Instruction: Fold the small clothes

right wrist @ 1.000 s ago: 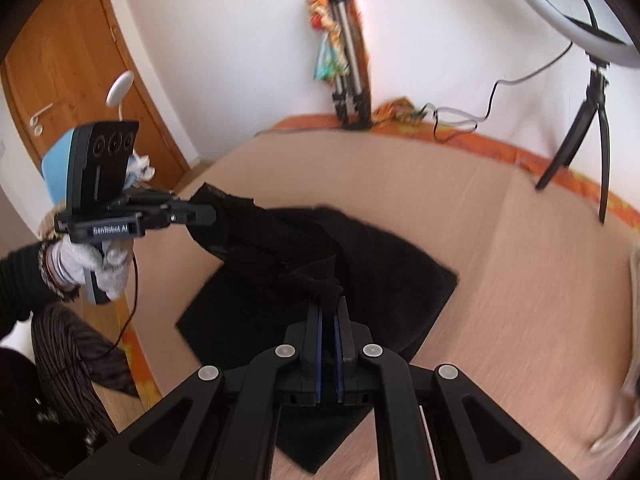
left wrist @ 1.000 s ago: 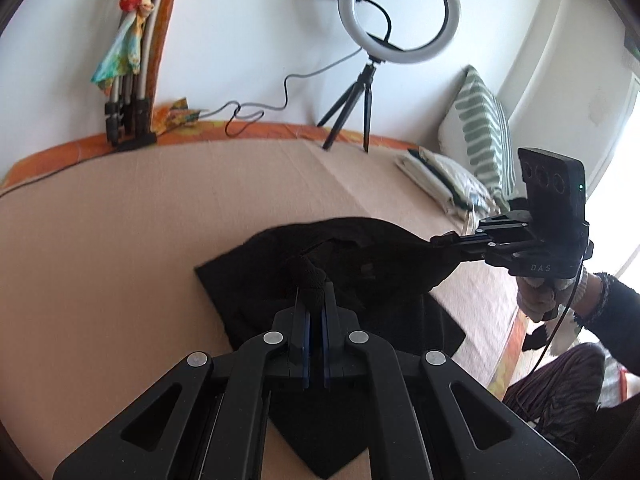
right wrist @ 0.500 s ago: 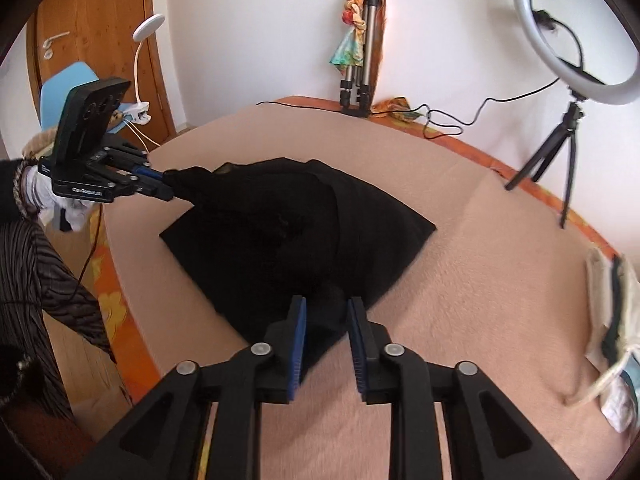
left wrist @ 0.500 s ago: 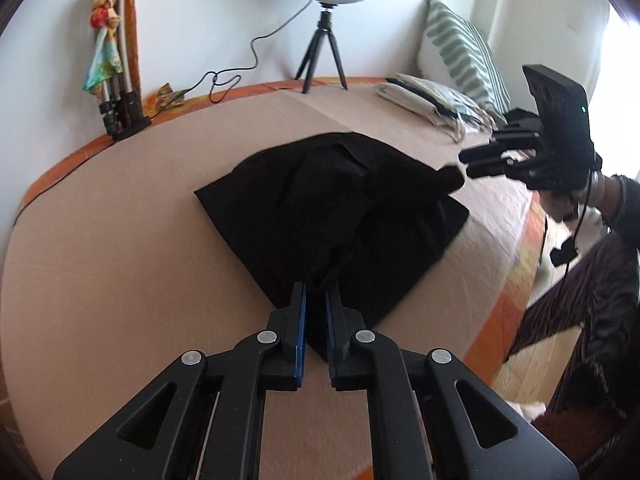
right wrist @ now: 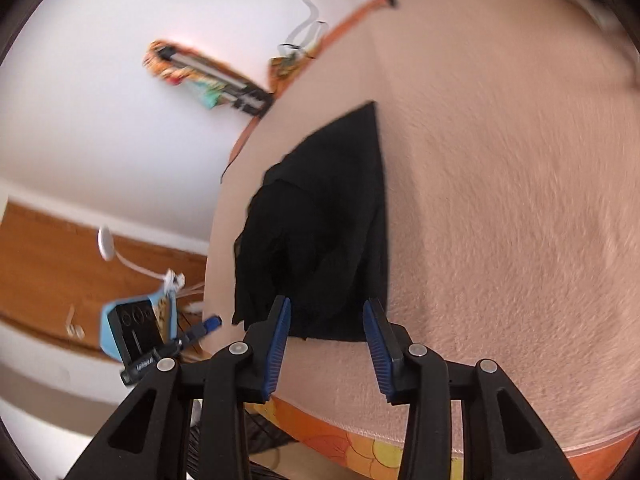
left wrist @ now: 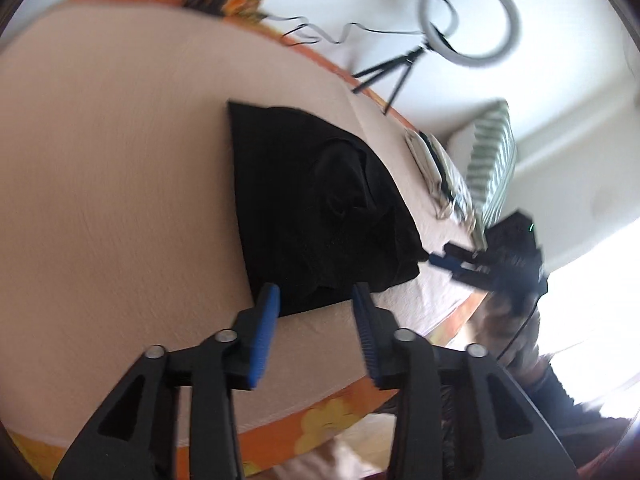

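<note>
Item: small black cloth garment (left wrist: 320, 208), soft and limp, laid on the peach-pink fleecy bed cover (left wrist: 112, 184) near its front edge. It is seen as a roughly folded wedge, one straight side lying clean, the upper layer rumpled and bunched toward the middle. No part of it is held.

Left gripper (left wrist: 314, 300), black two-finger frame with blue ribbed pads: jaws are opening, the pads standing apart just short of the garment's near edge, nothing between them. Right gripper (right wrist: 326, 312), same make: jaws likewise opening, pads apart at the garment's near edge, no cloth pinched. In the left wrist view the right gripper is seen just beside the garment's right corner, apart from it.

Step in hand, as judged: release after a fold. To be done well, the pads should be drawn clear without a layer being dragged, since the top ply is loose and would be pulled askew by a snagged rib. The bunched middle is best flattened before a further fold is laid, and the corners retaken evenly so that the edges meet.

Surroundings: orange flower-patterned bedding border (right wrist: 384, 450) beneath the cover; white ring light on a black tripod (left wrist: 468, 20) at the far side; green-and-white striped pillow (left wrist: 494, 160); brown wooden door (right wrist: 52, 264). Both views are motion-blurred.
</note>
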